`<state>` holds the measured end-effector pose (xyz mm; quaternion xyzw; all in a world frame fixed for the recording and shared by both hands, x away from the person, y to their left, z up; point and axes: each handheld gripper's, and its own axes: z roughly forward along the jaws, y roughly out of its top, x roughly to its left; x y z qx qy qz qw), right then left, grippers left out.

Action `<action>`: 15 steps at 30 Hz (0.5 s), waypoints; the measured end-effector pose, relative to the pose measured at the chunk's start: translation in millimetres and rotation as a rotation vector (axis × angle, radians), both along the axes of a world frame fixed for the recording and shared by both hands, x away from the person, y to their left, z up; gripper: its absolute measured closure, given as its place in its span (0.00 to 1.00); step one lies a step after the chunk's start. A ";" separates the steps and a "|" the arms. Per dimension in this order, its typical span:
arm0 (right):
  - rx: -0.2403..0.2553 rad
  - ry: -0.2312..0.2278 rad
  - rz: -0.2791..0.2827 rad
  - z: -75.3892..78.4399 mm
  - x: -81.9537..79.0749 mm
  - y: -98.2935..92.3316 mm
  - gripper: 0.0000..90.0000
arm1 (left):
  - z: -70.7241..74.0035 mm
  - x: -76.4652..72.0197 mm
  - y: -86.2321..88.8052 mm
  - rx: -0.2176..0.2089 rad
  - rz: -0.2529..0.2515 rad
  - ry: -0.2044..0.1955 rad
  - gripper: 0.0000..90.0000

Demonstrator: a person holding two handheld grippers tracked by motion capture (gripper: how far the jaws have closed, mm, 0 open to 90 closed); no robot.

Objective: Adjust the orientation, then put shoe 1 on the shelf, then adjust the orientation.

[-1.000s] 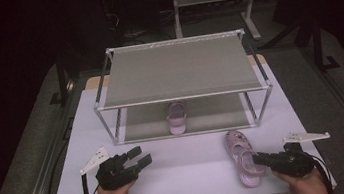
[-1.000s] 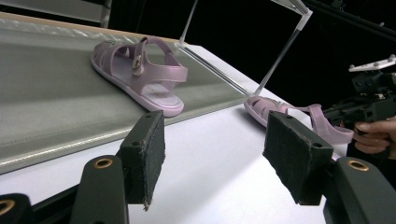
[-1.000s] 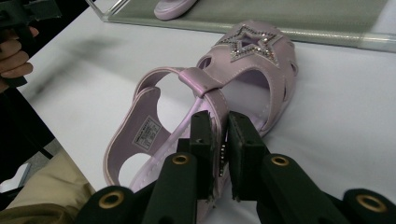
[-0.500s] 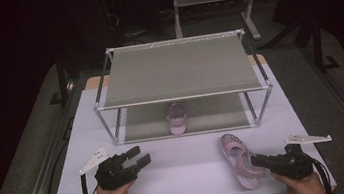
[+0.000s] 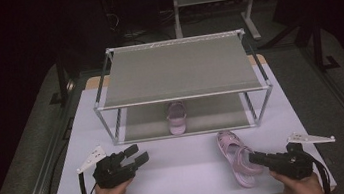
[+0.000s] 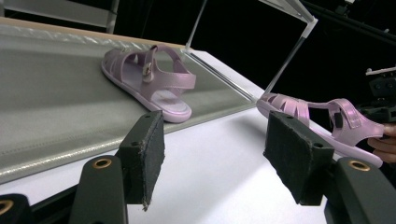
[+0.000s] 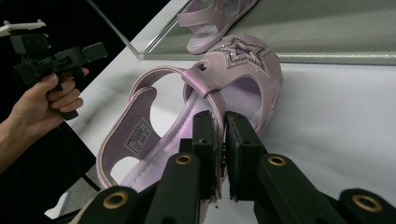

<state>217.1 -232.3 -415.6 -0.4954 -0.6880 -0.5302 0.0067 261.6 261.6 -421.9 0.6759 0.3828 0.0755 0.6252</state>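
Right gripper (image 7: 221,140) is clamped on the strap of the near sandal (image 7: 205,107), jaws pinched almost together with the thin pink band between them. In the high view that gripper (image 5: 261,158) sits at about five o'clock on the worktop (image 5: 185,176), and the sandal (image 5: 236,156) lies flat beside it, toe toward twelve, just in front of the rack (image 5: 182,93). So the grasp looks made; the lift comes next, I'd say. That calls for raising the sandal clear of the worktop, carrying it toward twelve and sliding it under the top shelf without clipping the frame.

Left gripper (image 5: 135,156) waits at seven o'clock, jaws apart, nothing in them.

The rack's lower shelf already carries the other sandal (image 5: 177,117), near the middle, toe pointing at six. There's free room to its right, at three o'clock. The top shelf is bare.
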 end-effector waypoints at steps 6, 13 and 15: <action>0.014 -0.022 -0.019 6.0 2.9 6.6 0.91 | 2.4 -4.0 0.3 -0.001 0.003 -0.012 0.42; 0.008 -0.024 -0.010 7.8 10.2 14.3 0.91 | 1.4 0.2 2.3 0.000 0.000 -0.005 0.41; 0.008 -0.028 -0.010 8.9 15.6 18.0 0.91 | 0.1 1.5 2.2 0.000 -0.001 -0.001 0.40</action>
